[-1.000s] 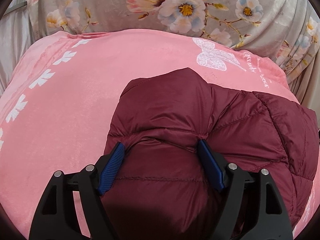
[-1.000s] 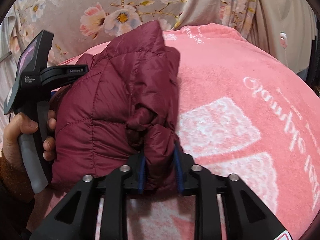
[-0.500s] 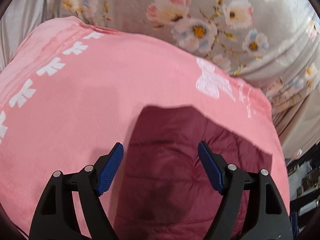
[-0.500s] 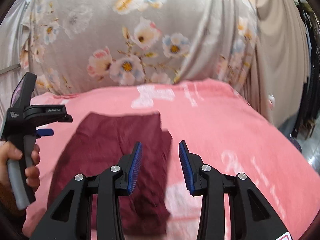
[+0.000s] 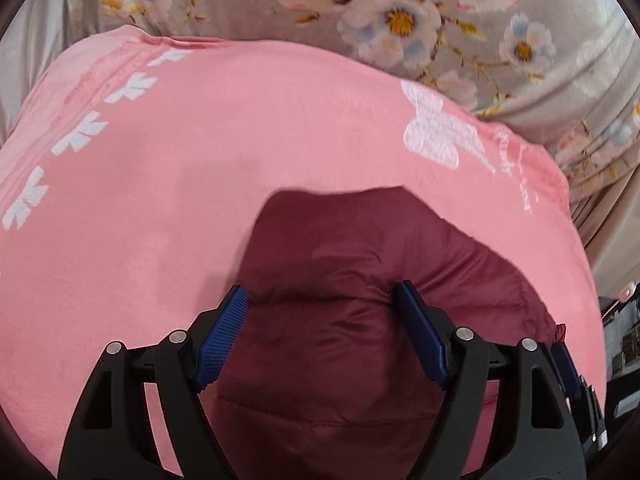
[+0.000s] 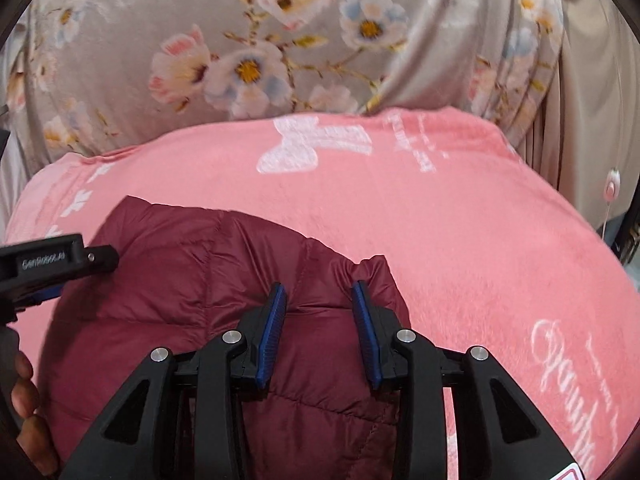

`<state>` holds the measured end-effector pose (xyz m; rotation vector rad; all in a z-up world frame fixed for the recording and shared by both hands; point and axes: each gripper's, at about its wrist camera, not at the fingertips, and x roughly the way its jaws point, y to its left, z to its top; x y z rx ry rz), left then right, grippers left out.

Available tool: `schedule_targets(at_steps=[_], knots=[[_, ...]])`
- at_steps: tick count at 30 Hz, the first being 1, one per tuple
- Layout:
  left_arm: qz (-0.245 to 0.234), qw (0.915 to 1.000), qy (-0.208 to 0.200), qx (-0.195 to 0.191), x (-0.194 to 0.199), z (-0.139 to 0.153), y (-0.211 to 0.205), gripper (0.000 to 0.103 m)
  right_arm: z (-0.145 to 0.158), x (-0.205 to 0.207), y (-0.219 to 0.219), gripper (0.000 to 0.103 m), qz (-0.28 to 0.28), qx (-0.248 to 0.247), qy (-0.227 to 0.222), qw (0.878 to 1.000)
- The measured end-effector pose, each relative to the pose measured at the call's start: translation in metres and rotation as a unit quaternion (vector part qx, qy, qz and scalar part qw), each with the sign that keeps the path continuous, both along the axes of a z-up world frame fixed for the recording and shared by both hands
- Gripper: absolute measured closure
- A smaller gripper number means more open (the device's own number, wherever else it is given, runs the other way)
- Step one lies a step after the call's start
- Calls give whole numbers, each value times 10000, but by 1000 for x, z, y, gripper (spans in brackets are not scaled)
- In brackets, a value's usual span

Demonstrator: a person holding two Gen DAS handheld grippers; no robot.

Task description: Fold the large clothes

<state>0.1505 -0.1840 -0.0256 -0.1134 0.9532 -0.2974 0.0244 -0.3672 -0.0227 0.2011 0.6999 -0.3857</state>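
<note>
A maroon quilted puffer jacket (image 5: 360, 248) lies folded in a bundle on a pink blanket (image 5: 200, 152). My left gripper (image 5: 322, 290) stands open and wide, its blue fingertips (image 5: 224, 324) pushed down into the jacket's near part, with padded fabric bulging between them. My right gripper (image 6: 319, 286) is over the jacket's (image 6: 180, 272) right edge. Its jaws are closing, and a fold of fabric lies between them with no clear pinch. In the right wrist view the left gripper (image 6: 52, 276) and a hand (image 6: 24, 396) show at the left.
The pink blanket (image 6: 460, 232) with white lettering and a bow print covers a raised surface. Grey floral curtains (image 6: 248, 48) hang close behind it. The blanket drops off at the right, where dark clutter (image 5: 620, 340) stands.
The right gripper let go of the bunched jacket. Both grippers lifted away, then came back down onto it. The jacket now lies flatter on the blanket.
</note>
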Motion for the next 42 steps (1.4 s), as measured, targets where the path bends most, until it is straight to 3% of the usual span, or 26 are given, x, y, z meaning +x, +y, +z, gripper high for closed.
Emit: schedule_targets(at_steps=[6,14,28,32,34,35,36,40,42], knots=[[-30,9997,-206,82,-6,-14,-12,23,-22,2,-14,70,-34,410,14,9992],[-6,9996,-263,108,-4,-30,-18,16,-28,4,-14,70,-42,416,10,9991],[13,9988,-424,248,-5,-37,-26,14,-33,6,-17,68,-58,422,41,9991],[-108,9995,-291,-102,-4,-33,-15,14,-26,-4,-21,66,-65,612,-127,9980],[-204,9983,-74,-537,-10,-25,3,14,-15,-25,-22,56,-87,761,-255,9967],[-206,9975,3,-670,-14,-22,12,14,-11,-37,-22,43,-128,843,-299,9959],[-227,9965,80,-799,-20,-18,23,14,-9,-51,-24,37,-172,931,-344,9949],[-276,9923,457,-1122,-34,-20,55,14,-16,-83,-30,30,-181,1069,-181,9939],[-255,9870,843,-1347,-34,-30,66,13,-25,-91,-37,30,-151,1576,-104,9873]])
